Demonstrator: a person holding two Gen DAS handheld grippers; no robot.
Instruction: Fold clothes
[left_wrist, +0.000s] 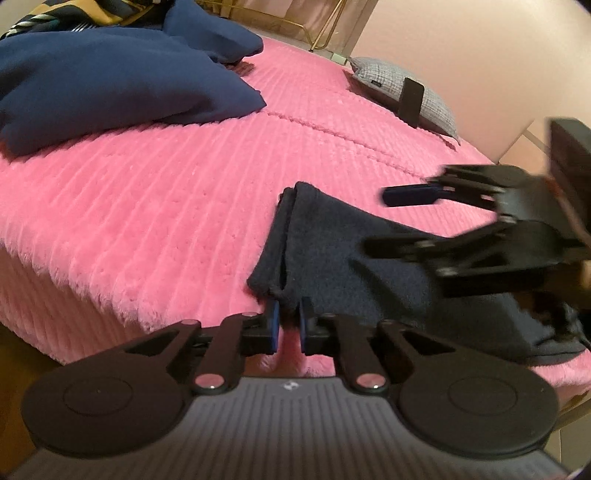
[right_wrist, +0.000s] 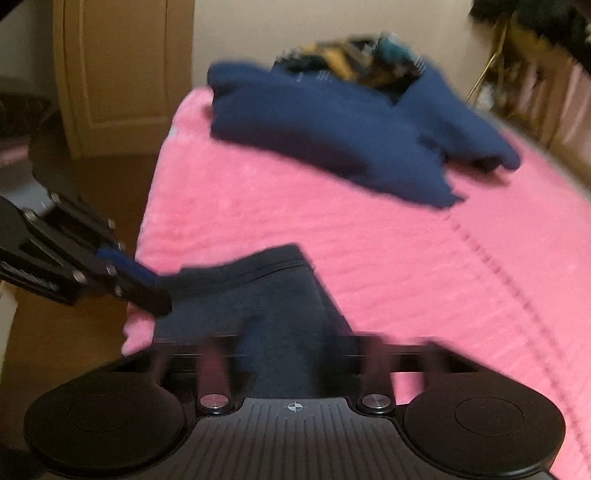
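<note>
Garment (left_wrist: 332, 240) lies on pink bedspread (left_wrist: 166, 184); left hand-held gripper (left_wrist: 287, 317) touches it.

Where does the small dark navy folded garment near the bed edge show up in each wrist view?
Left wrist: dark navy folded garment, centre-right, just beyond the left gripper.
Right wrist: same garment, lower centre, partly behind the blurred gripper.
Shared landmark: big blue crumpled garment on the pink ribbed bedspread.
</note>
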